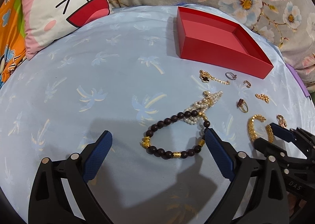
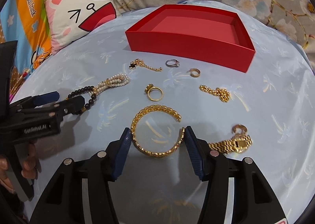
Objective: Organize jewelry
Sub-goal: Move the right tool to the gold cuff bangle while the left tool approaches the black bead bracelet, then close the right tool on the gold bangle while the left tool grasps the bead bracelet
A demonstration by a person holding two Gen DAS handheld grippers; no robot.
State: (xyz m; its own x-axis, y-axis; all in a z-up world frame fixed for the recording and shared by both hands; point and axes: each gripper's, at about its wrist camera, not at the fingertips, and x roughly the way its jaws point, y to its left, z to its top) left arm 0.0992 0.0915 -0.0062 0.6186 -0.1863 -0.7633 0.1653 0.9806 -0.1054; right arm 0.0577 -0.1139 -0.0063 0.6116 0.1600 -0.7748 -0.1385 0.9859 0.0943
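An open red box (image 1: 222, 46) (image 2: 189, 46) stands empty at the back of the blue cloth. Jewelry lies in front of it. My left gripper (image 1: 157, 137) is open, low over the cloth; its right finger touches the dark bead bracelet (image 1: 169, 139), which shows in the right wrist view too (image 2: 82, 90). A pearl bracelet (image 1: 202, 105) lies tangled with it. My right gripper (image 2: 157, 135) is open, its fingers on either side of the gold cuff bangle (image 2: 155, 131), close to its sides. The bangle also shows in the left wrist view (image 1: 256, 125).
Loose pieces lie around: a gold watch (image 2: 234, 143), a gold ring with a stone (image 2: 154, 91), a silver ring (image 2: 172, 63), a flower chain (image 2: 143, 65), a gold chain (image 2: 216, 92), a hoop earring (image 2: 194, 72). A cat cushion (image 1: 59, 13) lies back left.
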